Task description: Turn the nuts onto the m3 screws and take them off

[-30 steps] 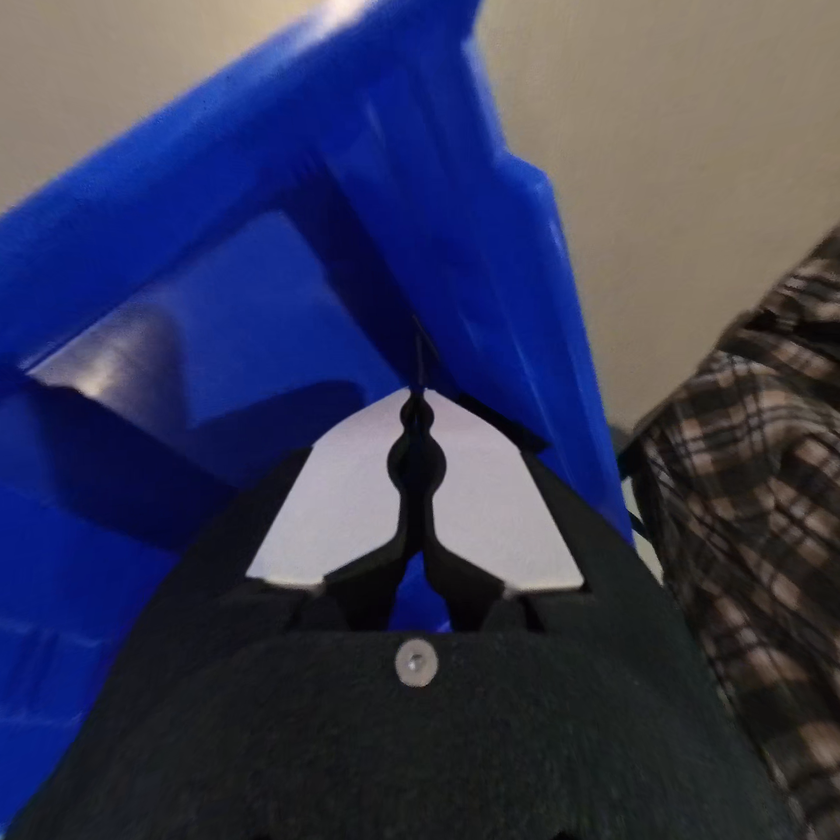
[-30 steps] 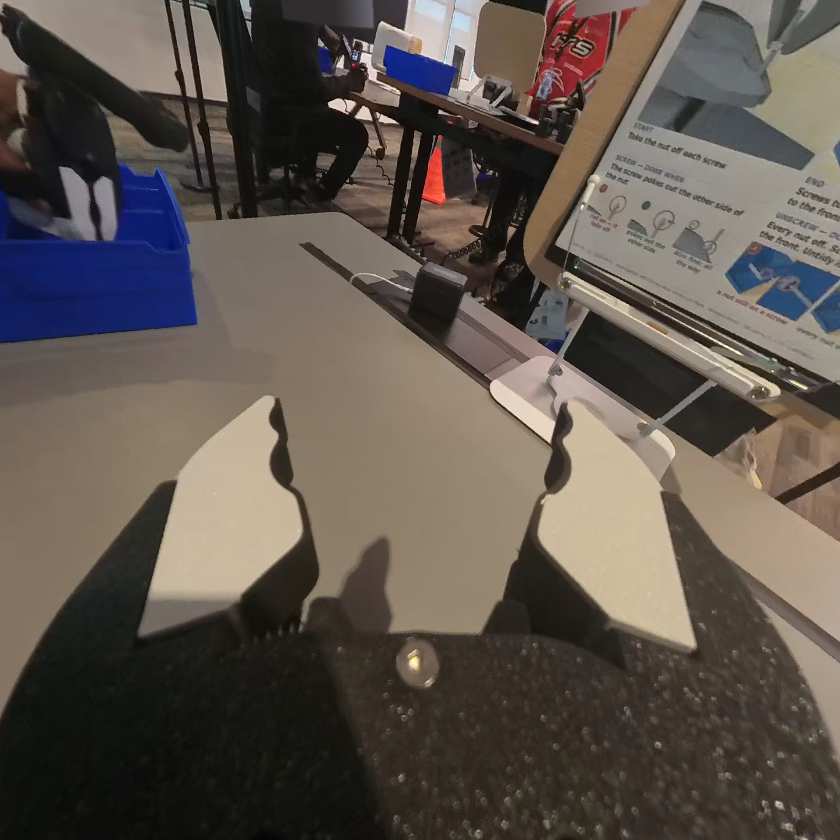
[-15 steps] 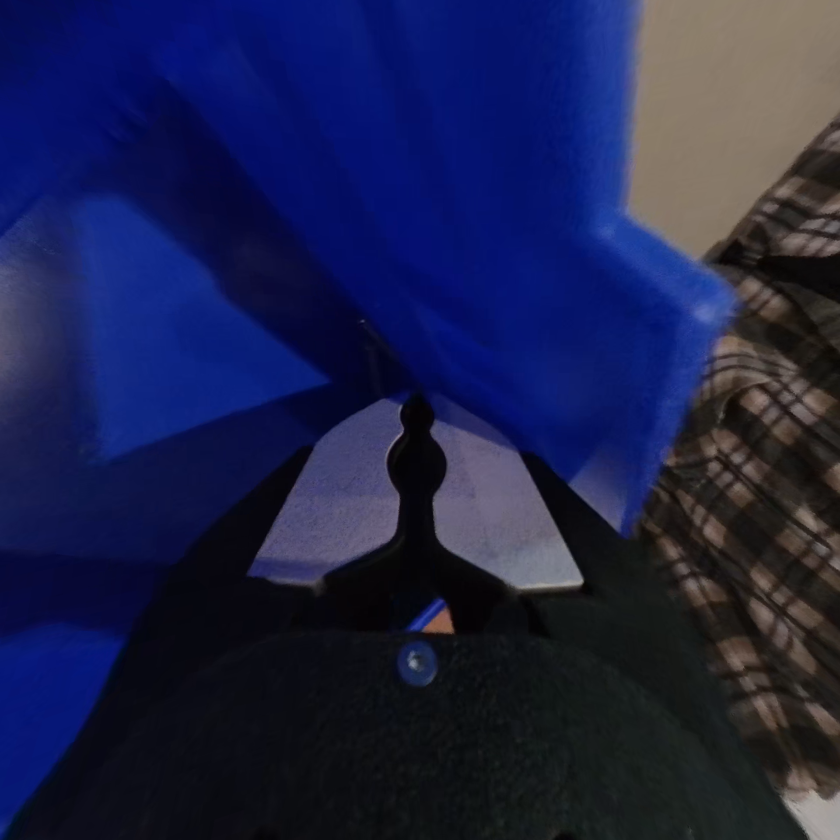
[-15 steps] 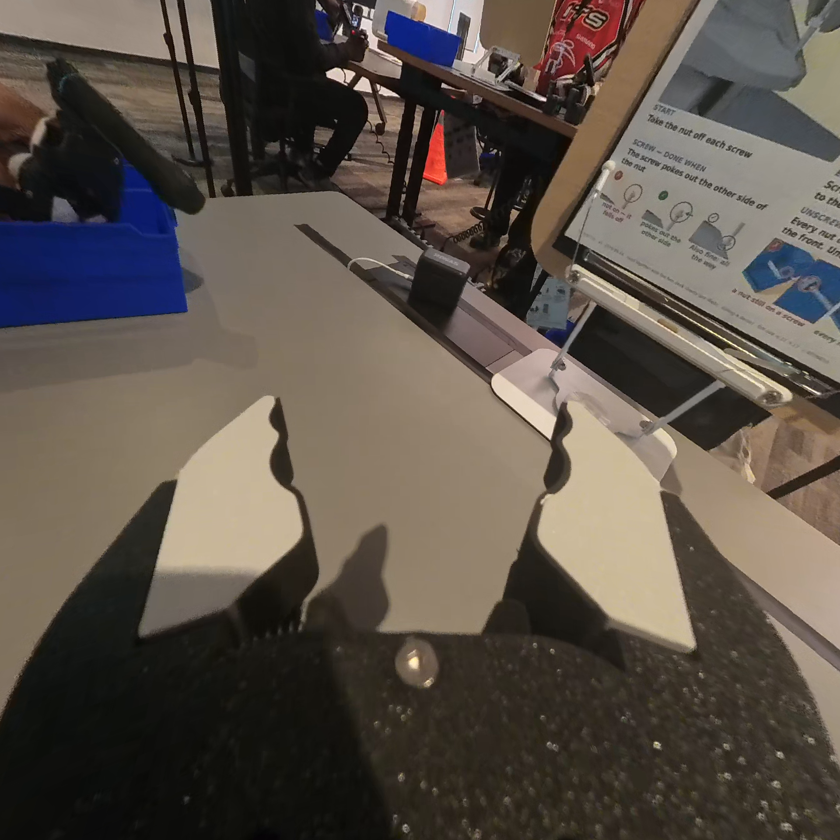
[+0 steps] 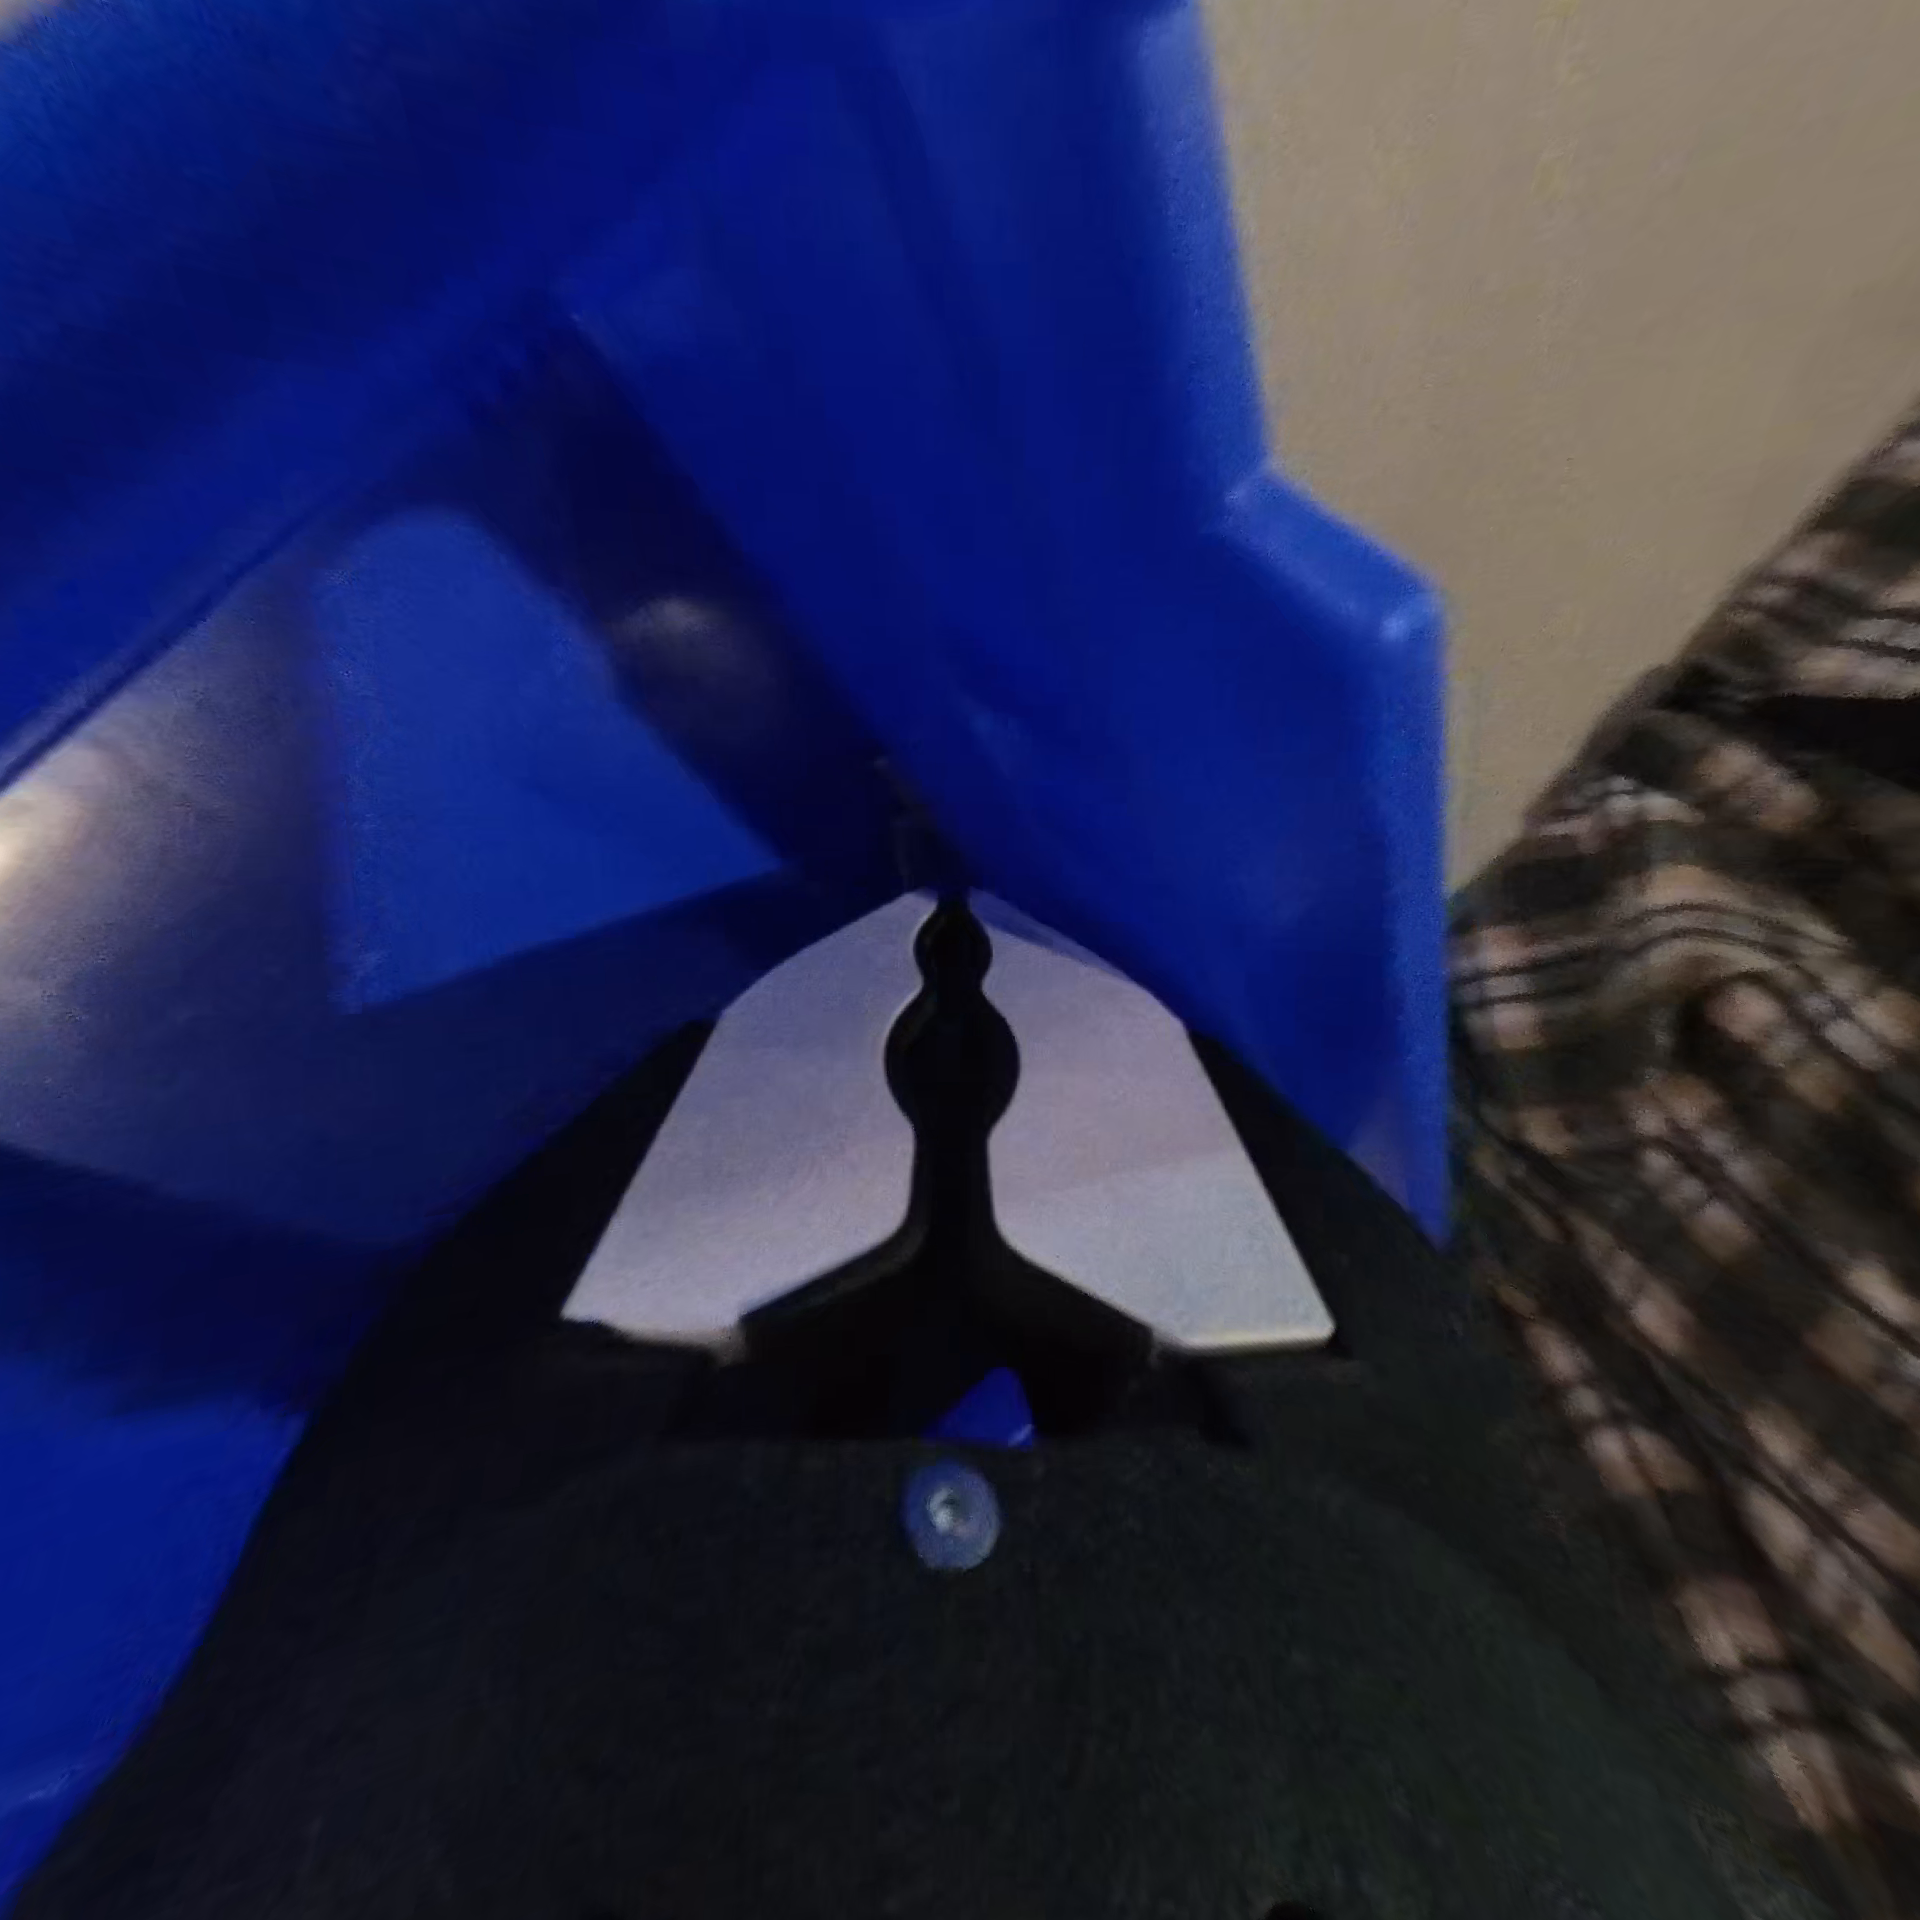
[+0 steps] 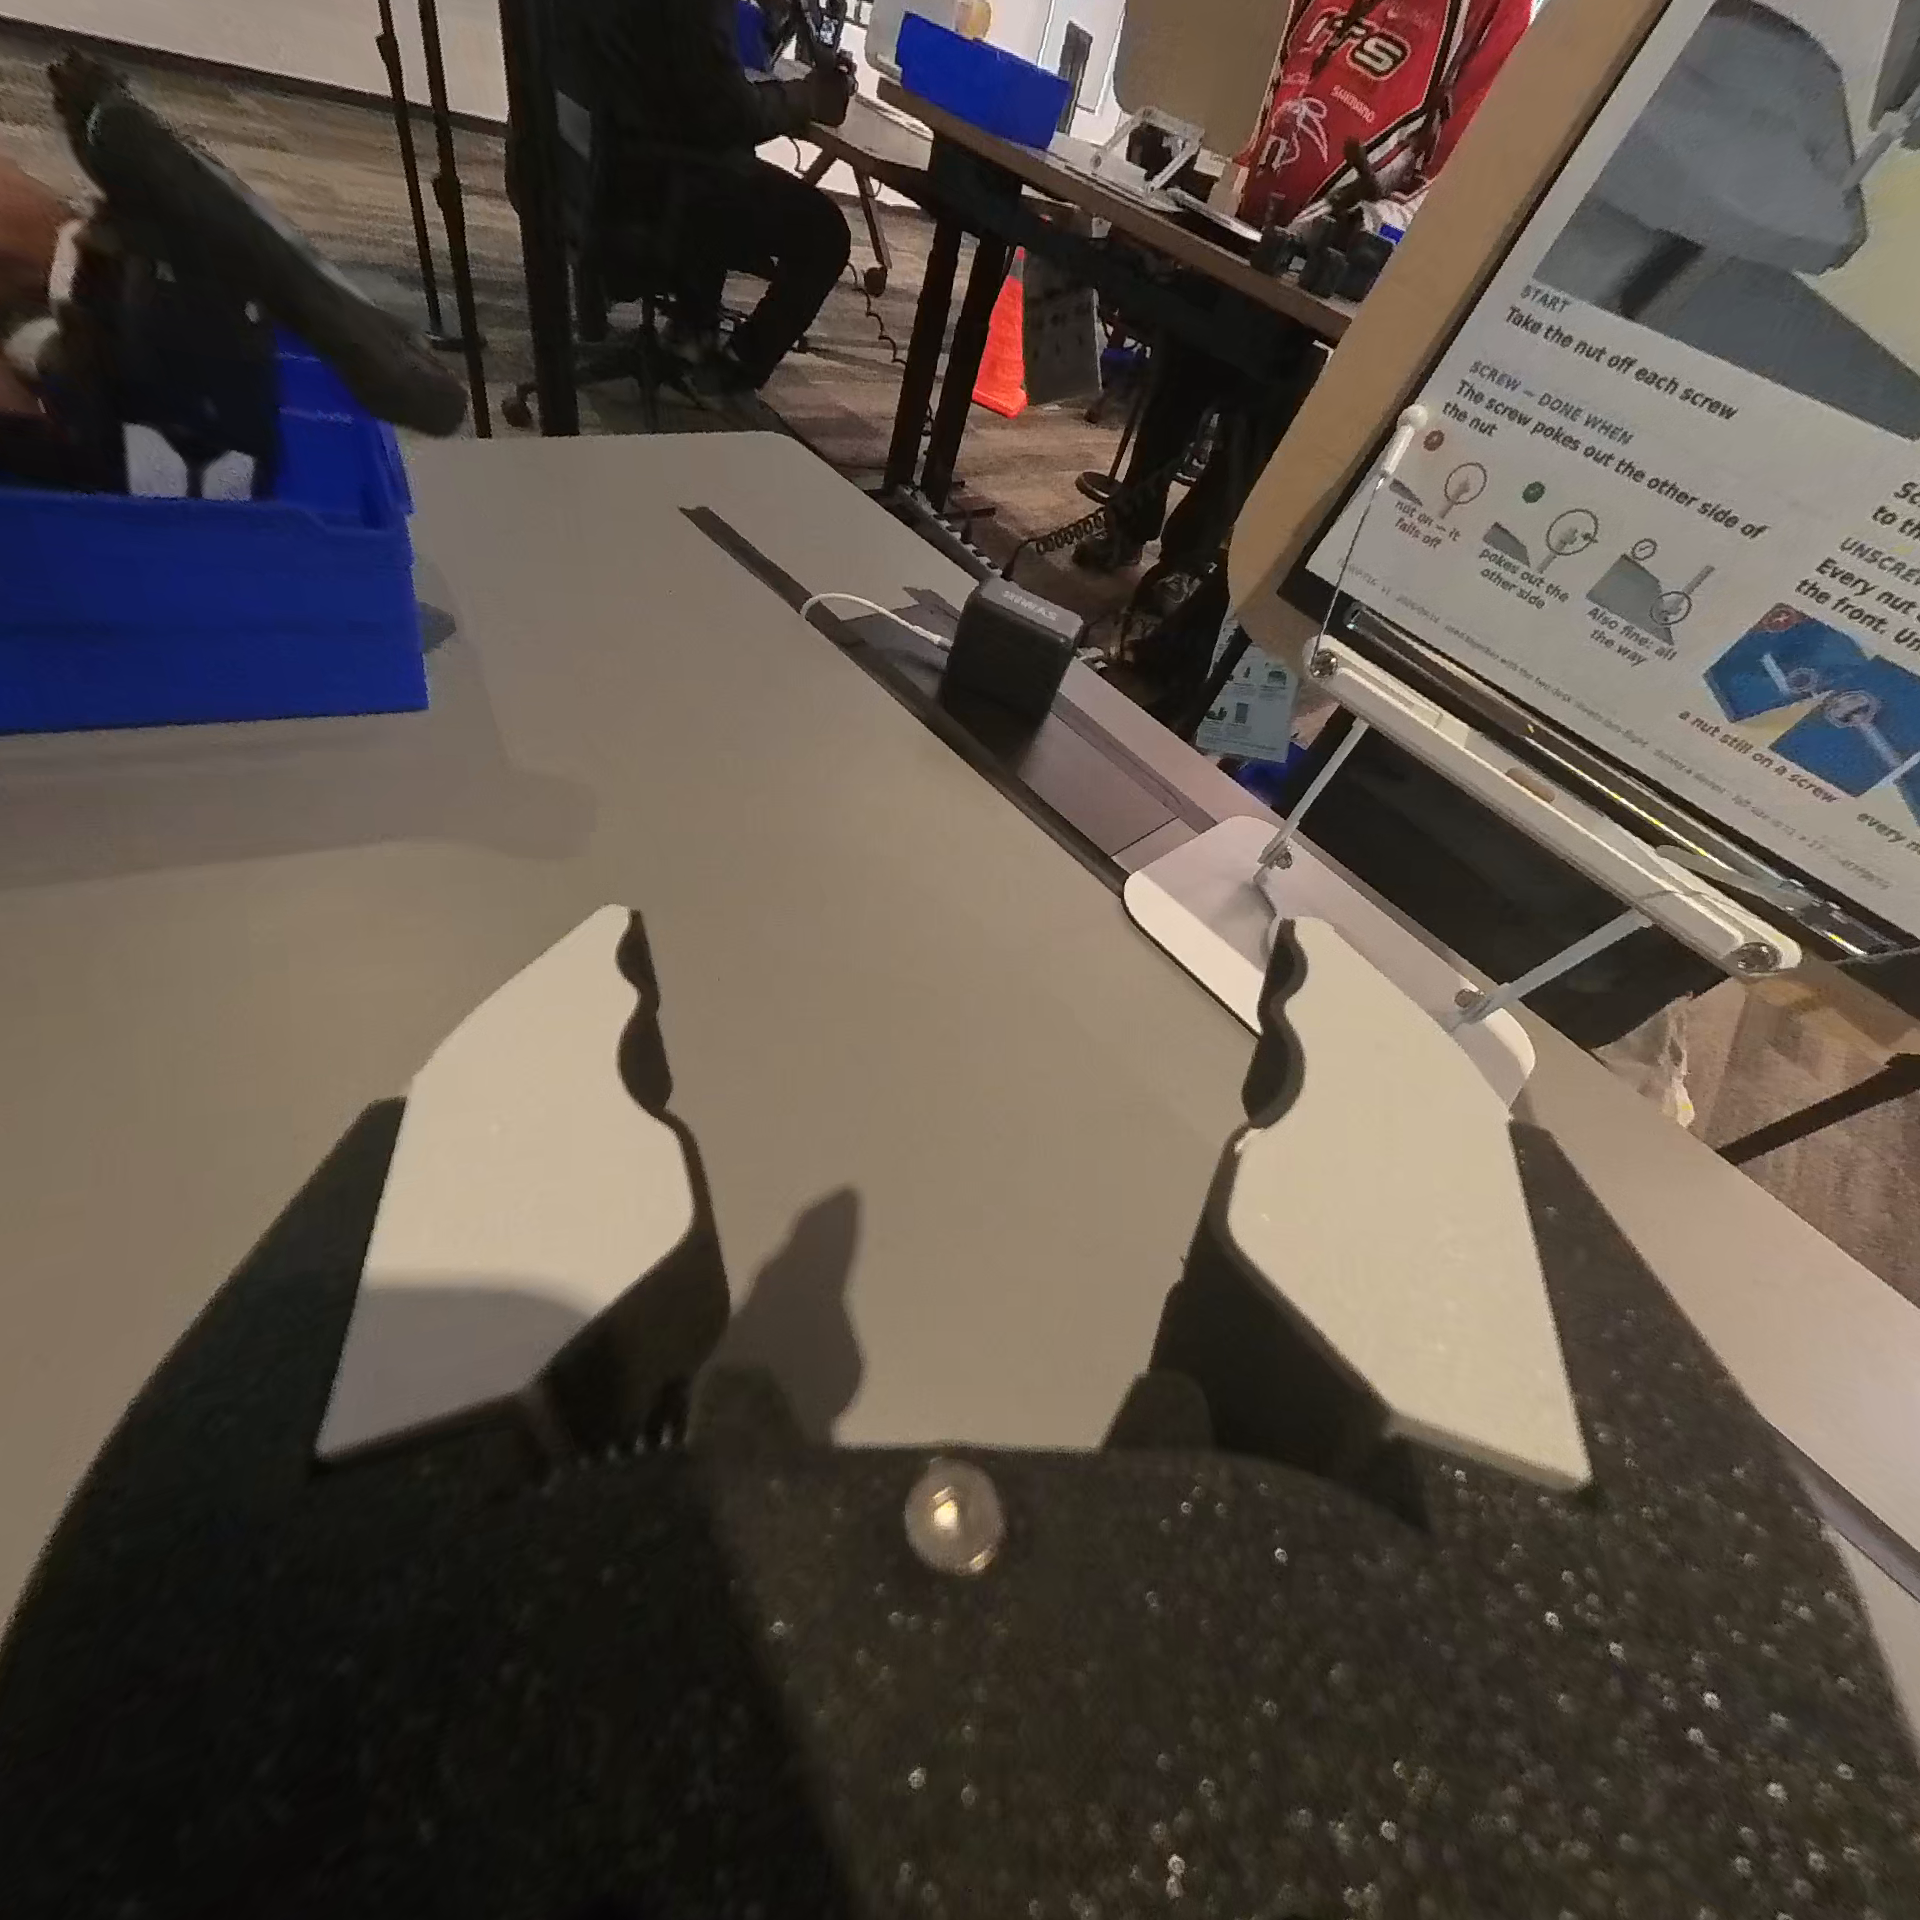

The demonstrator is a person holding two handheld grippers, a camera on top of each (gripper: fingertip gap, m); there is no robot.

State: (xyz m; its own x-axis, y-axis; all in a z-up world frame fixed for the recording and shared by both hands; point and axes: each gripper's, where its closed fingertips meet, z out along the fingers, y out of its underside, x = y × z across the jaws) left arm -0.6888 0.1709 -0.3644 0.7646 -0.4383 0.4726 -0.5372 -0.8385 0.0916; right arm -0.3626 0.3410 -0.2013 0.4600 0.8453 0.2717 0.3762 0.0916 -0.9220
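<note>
My left gripper (image 5: 951,914) is shut, its tips down inside a blue plastic bin (image 5: 935,416) close to one inner wall. A thin dark screw (image 5: 909,847) sticks out from between the tips; it is blurred. No nut shows. In the right wrist view the left gripper (image 6: 187,416) reaches into the same bin (image 6: 208,623) at the far left of the grey table (image 6: 831,831). My right gripper (image 6: 956,935) is open and empty, low over bare table, well apart from the bin.
A printed instruction board (image 6: 1662,520) leans on a white stand (image 6: 1195,914) at the right. A black charger block (image 6: 1013,644) with a white cable sits in a groove along the table. A plaid sleeve (image 5: 1714,1039) is right of the bin. People sit at tables behind. Spacing between my two grippers at the tips: around 40 cm.
The left gripper has swung about inside the bin, staying shut on the thin screw. The right gripper stays open; its view has shifted slightly and the bin now sits lower in it.
</note>
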